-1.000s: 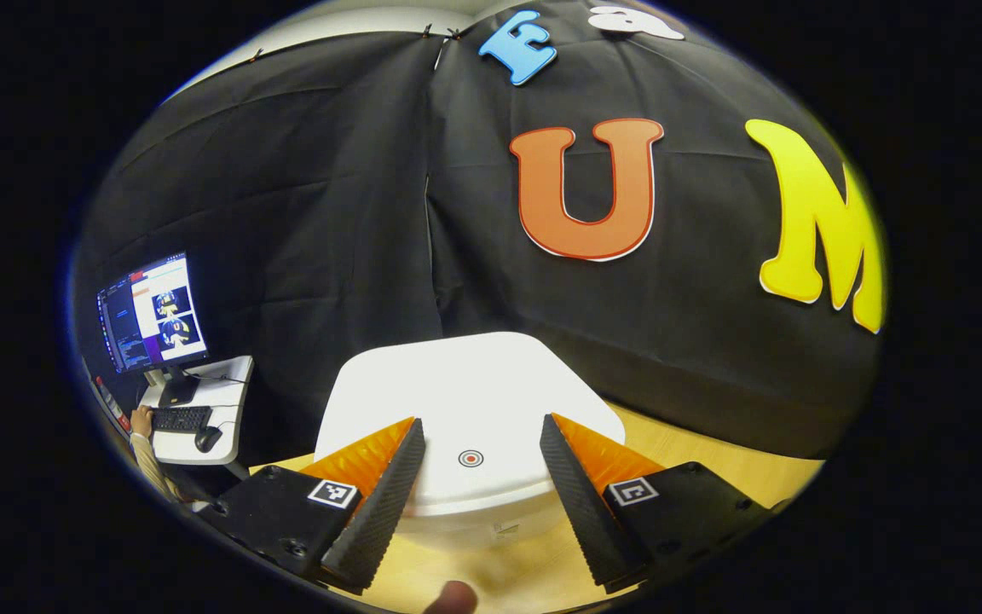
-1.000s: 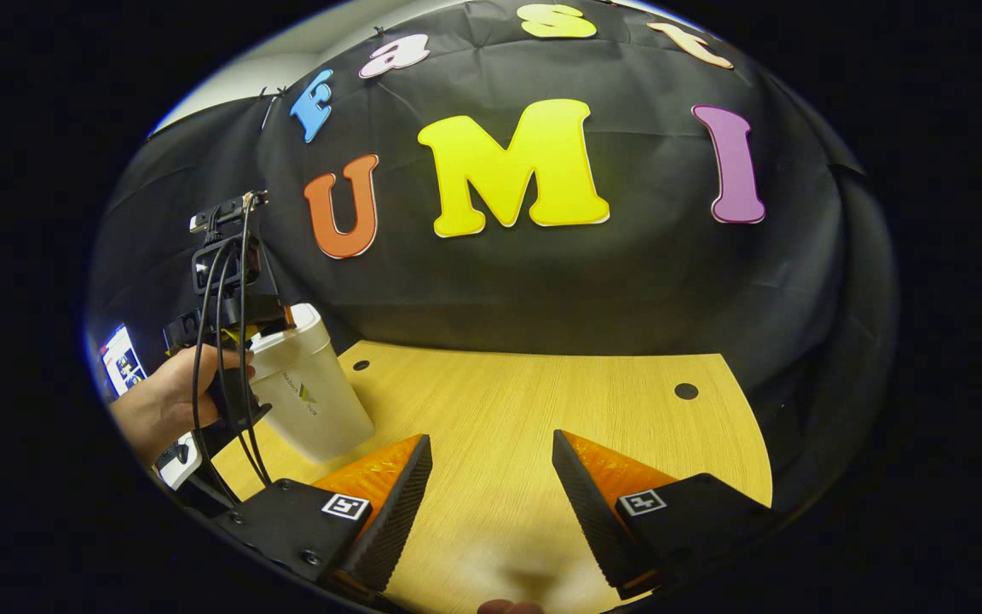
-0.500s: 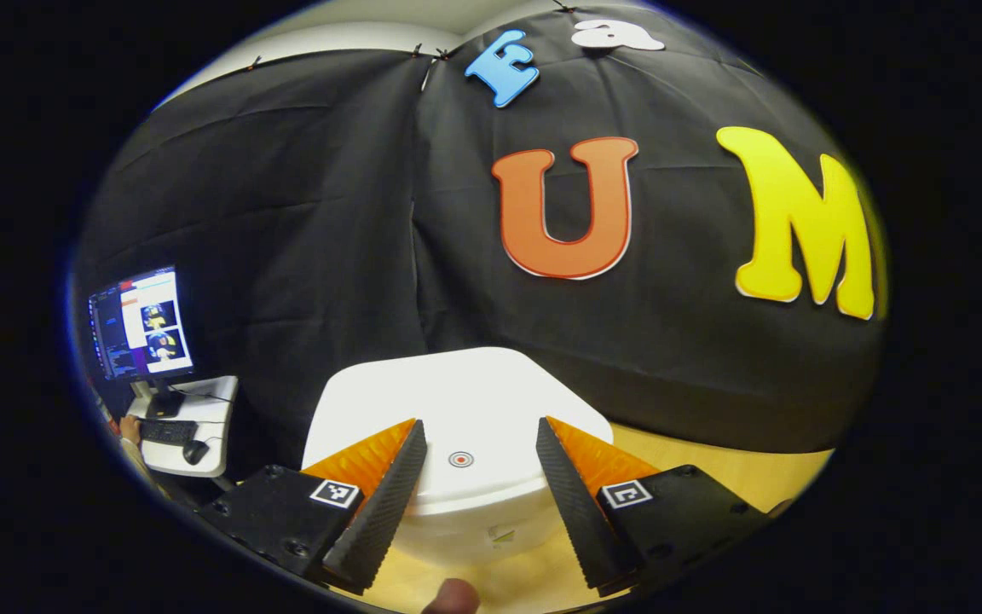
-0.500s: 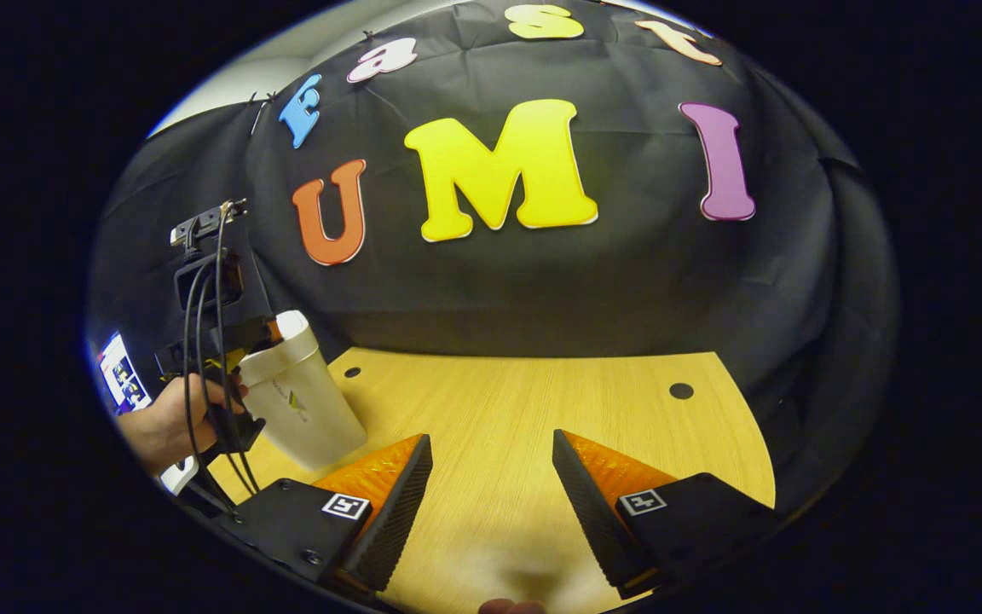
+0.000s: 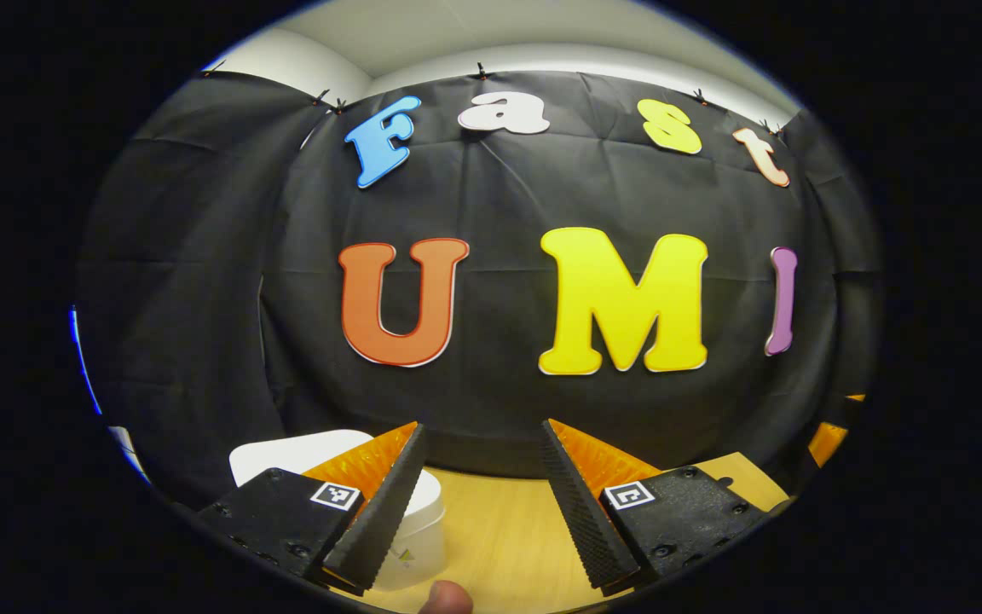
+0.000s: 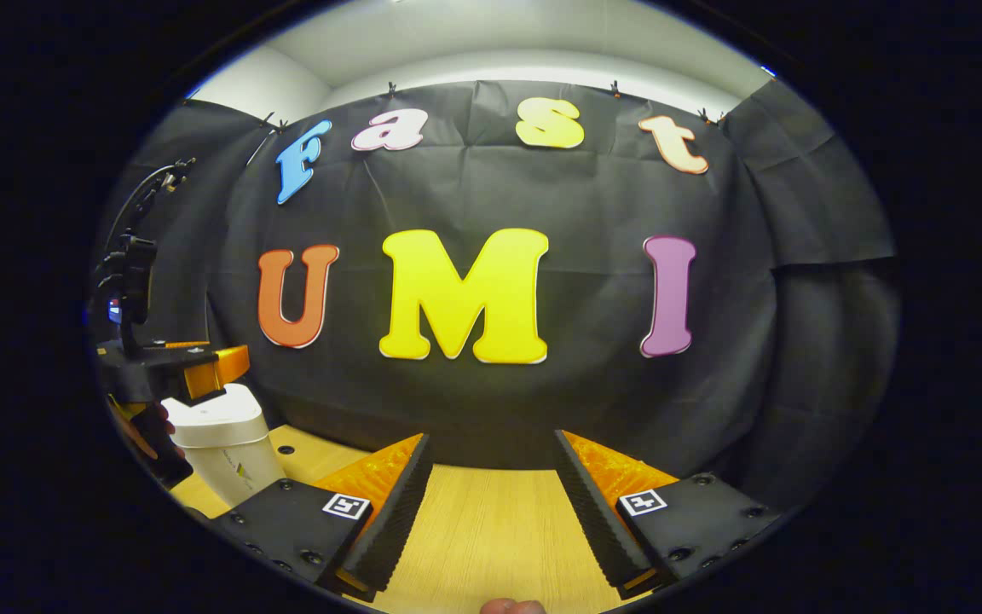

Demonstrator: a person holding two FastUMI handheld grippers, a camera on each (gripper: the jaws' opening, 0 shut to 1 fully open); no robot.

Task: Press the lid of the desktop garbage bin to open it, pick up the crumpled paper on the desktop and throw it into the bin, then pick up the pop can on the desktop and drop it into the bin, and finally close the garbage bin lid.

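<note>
Both grippers are lifting away from the bin [image 6: 222, 448], now sitting closed at the table's [image 6: 474, 537] left edge. Left gripper [image 5: 481, 486] and right gripper [image 6: 491, 495] are gaping apart, gripping nothing.

No legible text. A square black-and-white coded marker [image 5: 335, 495] sits on each finger mount, at 7 and 5 o'clock in both views. The garbage bin [image 6: 227, 448] bears a small logo [image 6: 239, 470], too small to read.

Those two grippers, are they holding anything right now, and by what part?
Nothing is held. The left gripper and the right gripper both have their fingers spread with only bare table between them. The white bin stands untouched, lid down.
</note>
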